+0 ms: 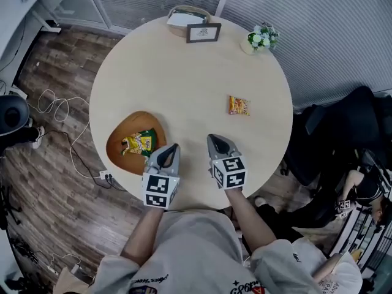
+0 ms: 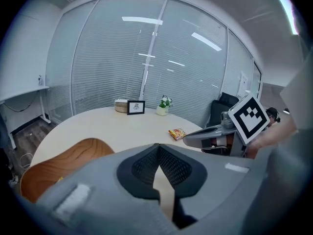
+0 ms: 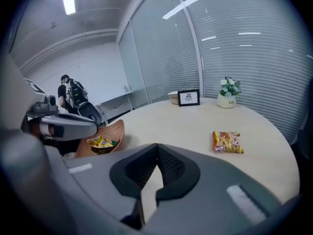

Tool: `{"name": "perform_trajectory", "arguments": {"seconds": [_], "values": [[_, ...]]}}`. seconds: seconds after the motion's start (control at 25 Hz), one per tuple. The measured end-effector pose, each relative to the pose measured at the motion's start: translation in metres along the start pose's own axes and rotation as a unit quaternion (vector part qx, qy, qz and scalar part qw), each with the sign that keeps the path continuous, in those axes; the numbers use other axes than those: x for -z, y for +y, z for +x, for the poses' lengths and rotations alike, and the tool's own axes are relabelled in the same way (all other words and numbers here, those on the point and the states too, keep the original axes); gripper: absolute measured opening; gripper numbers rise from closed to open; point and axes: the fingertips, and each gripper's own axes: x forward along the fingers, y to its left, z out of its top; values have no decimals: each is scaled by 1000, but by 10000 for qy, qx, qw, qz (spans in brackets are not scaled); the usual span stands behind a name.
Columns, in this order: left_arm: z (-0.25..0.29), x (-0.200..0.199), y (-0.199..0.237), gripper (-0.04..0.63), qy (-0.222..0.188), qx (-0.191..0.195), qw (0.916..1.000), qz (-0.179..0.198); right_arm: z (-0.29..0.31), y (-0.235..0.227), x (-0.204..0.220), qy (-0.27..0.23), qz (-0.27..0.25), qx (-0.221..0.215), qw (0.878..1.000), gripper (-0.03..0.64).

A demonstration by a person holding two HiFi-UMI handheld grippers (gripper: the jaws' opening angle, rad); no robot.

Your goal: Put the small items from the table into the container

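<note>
**Head view.** The round tabletop carries a wooden bowl close to its left near edge. A yellow-green packet lies inside the bowl. An orange snack packet lies flat on the right half, well apart from the bowl and set in from the right edge. A broad stretch of bare surface separates it from both tools. The left hand-held gripper sits over the near edge, with its tip just beside the bowl's right rim. The right hand-held gripper sits next to it, pointing across the tabletop. A basket, a picture frame and a flower pot line the far edge.

**Left gripper view.** The jaw tips meet with nothing between them, so the tool is closed and empty. The bowl's rim shows at lower left. The orange snack packet lies ahead and to the right, beyond the tip of the other tool.

**Right gripper view.** The jaw tips are pressed together and hold nothing. The orange snack packet lies ahead on the right, with open surface around it on every side. The bowl with its packet sits at left, near the tabletop's edge and behind the other tool's tip.
</note>
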Motion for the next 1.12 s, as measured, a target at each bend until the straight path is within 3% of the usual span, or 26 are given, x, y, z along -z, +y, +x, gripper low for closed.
{"name": "perform_trajectory", "arguments": {"seconds": [0.36, 0.72, 0.96, 1.12], "values": [[23, -5, -40, -6, 214, 315, 9992, 154, -23, -36, 11, -105, 308, 177, 9993, 3], [37, -1, -45, -2, 209, 215, 9995, 132, -24, -55, 13, -138, 391, 243, 9988, 3], [36, 7, -44, -2, 367, 172, 9991, 79, -14, -104, 10, -182, 408, 907, 9949, 3], [37, 11, -40, -2, 438, 81, 9990, 38, 3, -148, 0, -116, 396, 1236, 9915, 43]]}}
